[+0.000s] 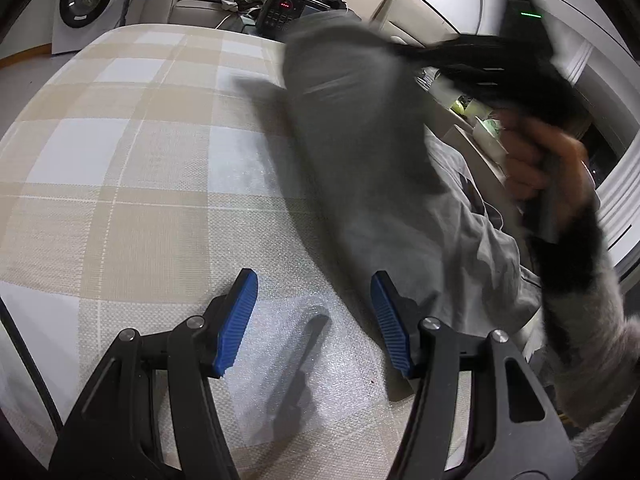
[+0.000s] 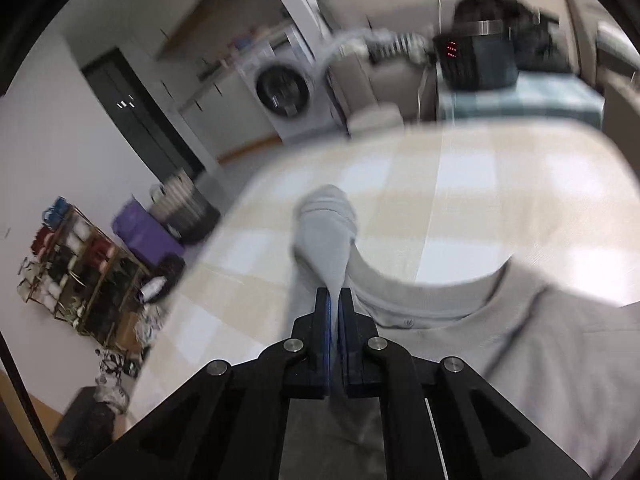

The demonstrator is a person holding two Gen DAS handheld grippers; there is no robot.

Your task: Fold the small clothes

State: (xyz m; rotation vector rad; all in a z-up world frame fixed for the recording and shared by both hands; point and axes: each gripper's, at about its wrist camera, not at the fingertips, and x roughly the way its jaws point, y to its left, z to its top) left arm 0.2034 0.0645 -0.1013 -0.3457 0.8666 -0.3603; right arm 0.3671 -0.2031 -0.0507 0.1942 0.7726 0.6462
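Right tool pinches the grey garment, lifted at twelve o'clock over the checked counter; left tool stands spread, empty; lay it flat, unwrinkled, before folding.

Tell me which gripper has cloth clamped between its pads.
The right gripper: its jaws are shut on the grey garment, lifted off the checked tablecloth. The left gripper stands open, nothing between its pads.

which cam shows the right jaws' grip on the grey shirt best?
Right wrist: the right gripper has its jaws pinched shut on the grey shirt, fabric visibly between them. Left wrist shows only the blurred shirt lifted over the checked cloth; the grip is hidden.
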